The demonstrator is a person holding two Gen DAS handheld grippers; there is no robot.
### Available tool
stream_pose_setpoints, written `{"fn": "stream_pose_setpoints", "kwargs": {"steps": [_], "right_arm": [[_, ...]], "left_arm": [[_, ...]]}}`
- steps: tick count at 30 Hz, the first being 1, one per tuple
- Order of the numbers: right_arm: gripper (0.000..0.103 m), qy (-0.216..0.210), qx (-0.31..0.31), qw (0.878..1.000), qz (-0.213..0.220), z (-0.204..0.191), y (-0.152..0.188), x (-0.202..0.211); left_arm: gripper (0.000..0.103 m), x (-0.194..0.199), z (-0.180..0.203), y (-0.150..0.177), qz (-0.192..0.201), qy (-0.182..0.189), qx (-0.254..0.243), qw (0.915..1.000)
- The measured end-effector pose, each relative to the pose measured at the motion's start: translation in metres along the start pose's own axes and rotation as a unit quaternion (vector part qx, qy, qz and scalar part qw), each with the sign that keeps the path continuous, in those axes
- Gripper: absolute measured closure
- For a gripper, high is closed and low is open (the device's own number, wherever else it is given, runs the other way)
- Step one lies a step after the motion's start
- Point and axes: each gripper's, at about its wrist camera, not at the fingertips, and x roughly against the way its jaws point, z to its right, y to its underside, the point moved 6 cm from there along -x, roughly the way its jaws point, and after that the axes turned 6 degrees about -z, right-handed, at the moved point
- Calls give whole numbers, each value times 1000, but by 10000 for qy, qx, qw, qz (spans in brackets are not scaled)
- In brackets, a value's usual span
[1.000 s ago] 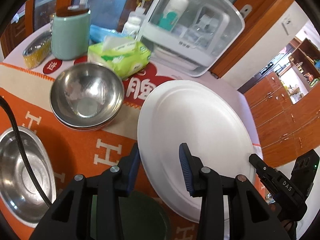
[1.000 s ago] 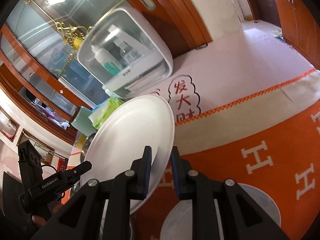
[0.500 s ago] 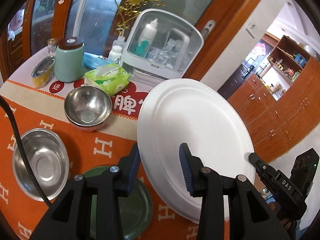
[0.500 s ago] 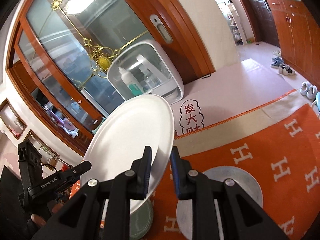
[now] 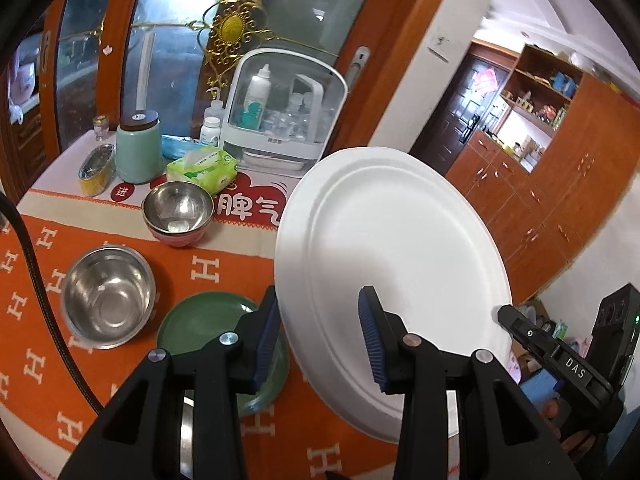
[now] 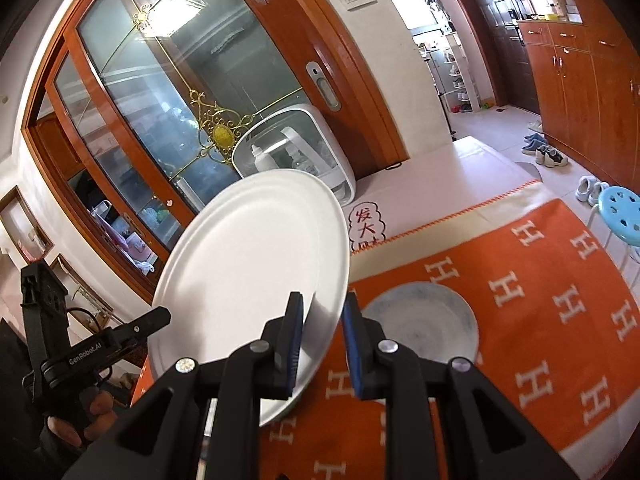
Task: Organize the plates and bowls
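White plate [image 5: 392,264] clamped between both tongs

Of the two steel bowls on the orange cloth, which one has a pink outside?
The farther steel bowl, near the green tissue pack, shows a pink outside. The nearer steel bowl, beside the green plate, is plain metal.

"DAS" on the right tongs [image 5: 576,372], "GenRobot.AI" on the left tongs [image 6: 86,354], seemingly "H" letters across the orange cloth [image 6: 560,280].
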Motion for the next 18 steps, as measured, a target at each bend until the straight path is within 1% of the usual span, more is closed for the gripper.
{"fn": "stream_pose_setpoints", "kwargs": {"steps": [5, 9, 13, 18], "right_arm": [[82, 126, -8, 9999, -117, 2, 19, 23], [82, 208, -15, 9995, -247, 9, 34, 38], [81, 331, 2, 9985, -439, 16, 52, 45], [81, 441, -17, 9966, -692, 26, 72, 46]], "left_arm": [[66, 23, 17, 28, -36, -257, -275, 9993], [66, 36, 25, 50, -213, -259, -241, 9991], [66, 38, 30, 68, -363, -295, -219, 9987], [66, 31, 31, 89, -599, -354, -147, 9975]]}}
